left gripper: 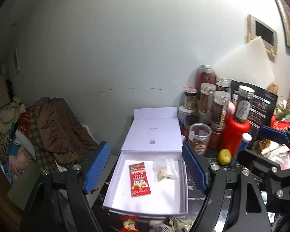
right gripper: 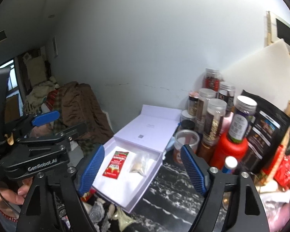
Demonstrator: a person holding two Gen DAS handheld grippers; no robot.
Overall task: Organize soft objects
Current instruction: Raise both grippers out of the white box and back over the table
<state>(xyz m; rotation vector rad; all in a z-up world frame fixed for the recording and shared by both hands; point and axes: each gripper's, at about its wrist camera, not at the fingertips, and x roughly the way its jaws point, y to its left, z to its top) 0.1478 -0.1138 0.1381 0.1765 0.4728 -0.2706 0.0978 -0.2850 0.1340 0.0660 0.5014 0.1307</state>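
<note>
At the near edge of the white box [left gripper: 184, 176], we find the loose soft packets [left gripper: 128, 224] below both tools, left tool [left gripper: 146, 169] nearer; both stand open, empty.

Left gripper [left gripper: 146, 167] fingers spread wide, nothing between them; right gripper [right gripper: 143, 169] fingers likewise apart, empty; a hand [right gripper: 13, 191] grips the left handle.

My left gripper [left gripper: 146, 169] has a black frame with triangular cut-outs, round silver screws, and ribbed blue pads [left gripper: 96, 167]. My right gripper [right gripper: 142, 171] matches it, blue pads [right gripper: 193, 171] at about nine and three o'clock of its view. White lettering, roughly "GenRobot.AI", marks the left tool's black body at eight o'clock. A red bead bracelet [right gripper: 8, 215] circles my wrist.
</note>
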